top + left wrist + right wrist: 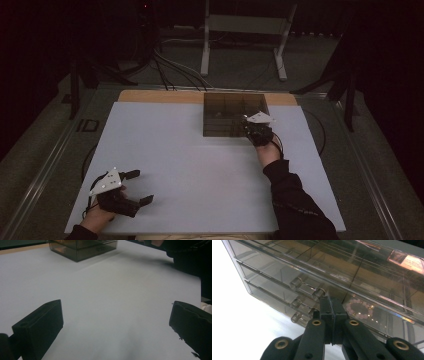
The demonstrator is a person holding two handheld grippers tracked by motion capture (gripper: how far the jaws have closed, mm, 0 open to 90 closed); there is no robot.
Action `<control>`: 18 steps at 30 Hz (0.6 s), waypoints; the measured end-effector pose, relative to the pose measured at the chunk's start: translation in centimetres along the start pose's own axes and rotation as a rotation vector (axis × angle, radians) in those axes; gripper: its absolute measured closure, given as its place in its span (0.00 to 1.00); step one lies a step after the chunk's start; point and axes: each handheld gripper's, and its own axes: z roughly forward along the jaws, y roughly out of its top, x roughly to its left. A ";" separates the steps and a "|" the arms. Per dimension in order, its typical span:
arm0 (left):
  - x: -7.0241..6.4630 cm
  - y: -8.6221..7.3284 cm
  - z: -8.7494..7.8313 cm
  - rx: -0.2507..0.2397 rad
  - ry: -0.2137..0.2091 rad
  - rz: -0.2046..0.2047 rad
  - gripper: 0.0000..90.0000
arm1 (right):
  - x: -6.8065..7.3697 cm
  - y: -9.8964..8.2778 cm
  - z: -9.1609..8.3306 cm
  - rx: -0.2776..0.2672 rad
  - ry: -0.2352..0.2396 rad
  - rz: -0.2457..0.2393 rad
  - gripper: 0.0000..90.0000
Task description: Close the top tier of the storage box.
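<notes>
So we're at the drawer box [235,114] right now, the smoky see-through organizer sitting at the far side of the white worktop [190,165], a bit right of centre. Our right hand-held gripper [331,305] is pressed up against its front with the jaws fully closed together, and from the right gripper view we can't see anything pinched between them; the tips sit just beside the drawer handles [308,290], those little clear bar pulls stacked one above another. Our guess is we're in the middle of working a drawer, either about to hook a pull or nudging a drawer home, hard to say which. Next move probably needs the tips lined up carefully with one pull, since they're small, slick and close together. The box itself looks like tinted acrylic with a few shallow drawers and dividers, and there's a pale pink bead bracelet [359,308] lying inside, visible through the wall. Meanwhile our left hand-held gripper [137,187] hangs out near the front left corner of the worktop, jaws spread wide, holding nothing, well away from the box.
</notes>
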 end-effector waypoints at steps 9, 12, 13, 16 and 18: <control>0.0 0.0 0.0 0.001 0.000 0.001 0.00 | 0.0 0.1 -0.2 -0.005 -0.001 0.003 1.00; 0.0 0.0 0.0 0.001 0.001 0.002 0.00 | -0.1 0.0 -0.4 -0.005 -0.001 0.005 1.00; 0.0 0.0 0.0 0.000 0.000 0.001 0.00 | -0.1 0.0 -0.5 -0.003 -0.001 0.011 1.00; 0.0 0.0 0.0 0.001 0.000 0.001 0.00 | -0.1 0.1 -0.7 -0.004 0.002 0.020 1.00; 0.0 0.0 0.0 0.001 0.001 0.002 0.00 | -0.1 0.1 -0.9 -0.004 0.004 0.021 1.00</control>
